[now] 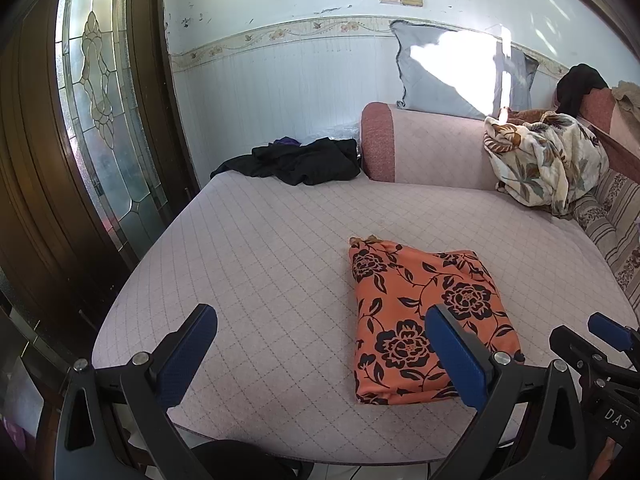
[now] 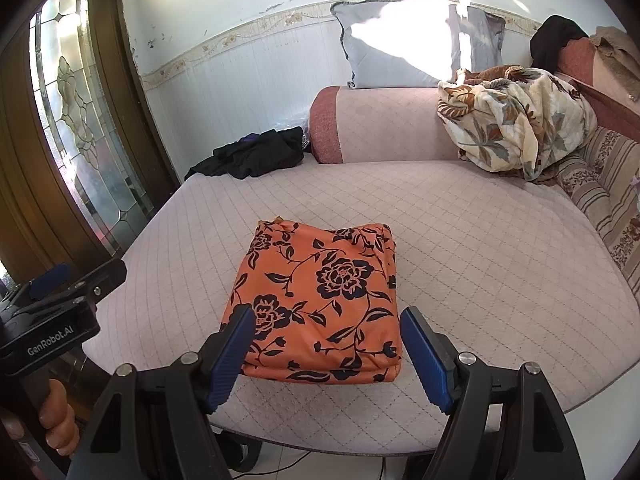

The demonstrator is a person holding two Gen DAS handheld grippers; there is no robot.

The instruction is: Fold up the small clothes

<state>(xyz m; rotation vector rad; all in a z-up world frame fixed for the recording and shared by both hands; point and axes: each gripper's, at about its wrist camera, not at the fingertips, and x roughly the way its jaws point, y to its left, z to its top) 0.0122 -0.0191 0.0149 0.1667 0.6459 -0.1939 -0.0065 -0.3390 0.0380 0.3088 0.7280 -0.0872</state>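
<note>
The orange floral garment (image 2: 320,304) lies folded into a compact rectangle on the quilted cushion (image 2: 480,240), directly ahead of the right gripper (image 2: 328,356) and just beyond its fingertips. The right gripper's jaws stand wide apart with nothing between them; the near edge of the garment sits in line with the gap but is not touched by either blue pad.

The left gripper (image 1: 320,356) is likewise spread wide and empty. From its position the garment lies ahead and toward its right finger (image 1: 456,356), which overlaps the cloth in view; contact cannot be confirmed. A hand (image 2: 56,420) grips the left tool's handle at the lower left of the right wrist view.

Judged from the layout, the fold on this item appears complete, and both tools are poised clear of it. Further ahead and to the left of both grippers, a crumpled dark garment (image 2: 256,152) lies at the far end of the cushion, against the armrest (image 2: 360,124).

The next move probably calls for reaching forward-left to that dark garment, closing on an edge and drawing it onto open cushion for spreading. The folded item may need setting aside first.
</note>
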